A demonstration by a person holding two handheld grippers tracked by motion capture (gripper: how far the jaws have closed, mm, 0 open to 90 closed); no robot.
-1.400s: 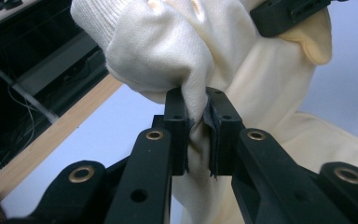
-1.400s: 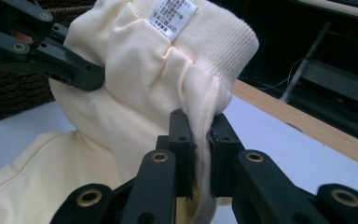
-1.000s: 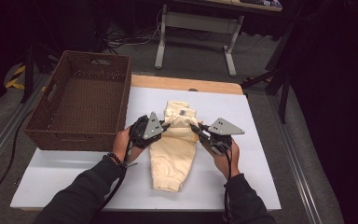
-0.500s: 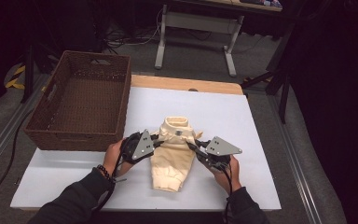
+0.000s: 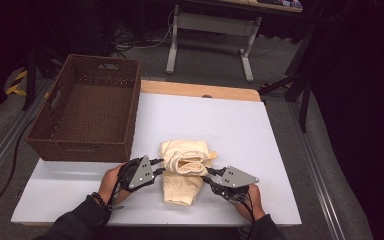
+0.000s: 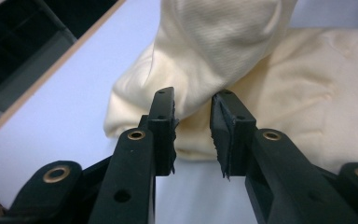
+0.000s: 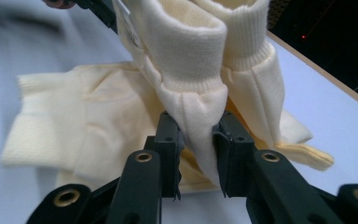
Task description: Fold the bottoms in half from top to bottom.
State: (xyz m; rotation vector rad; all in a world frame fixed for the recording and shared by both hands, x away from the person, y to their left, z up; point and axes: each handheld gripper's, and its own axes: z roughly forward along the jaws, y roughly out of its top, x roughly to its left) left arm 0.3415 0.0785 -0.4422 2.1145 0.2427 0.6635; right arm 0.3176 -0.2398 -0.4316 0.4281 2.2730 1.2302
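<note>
— Now, where does the cream garment [image 5: 185,172] lie?

— On the white bench [image 5: 260,130], at the near edge and between the two hands, its long axis running near to far. The far end is folded back toward the person, so the ribbed hem lies doubled on top.

— And the jaws?

— The left gripper [image 5: 156,166] sits at the fold's left edge; its jaws have just been opening and stand apart, with the cloth just ahead of them, not pinched. The right gripper [image 5: 209,175] is at the right edge — its jaws have been opening too, and a fold of fabric [image 7: 200,126] hangs between them; the grip looks to be loosening.

— Which hand is closer?

— Both about equally, one on each side. The wicker basket [image 5: 87,112] stands far-left, so the left hand would be nearer it if the garment goes there next.
</note>
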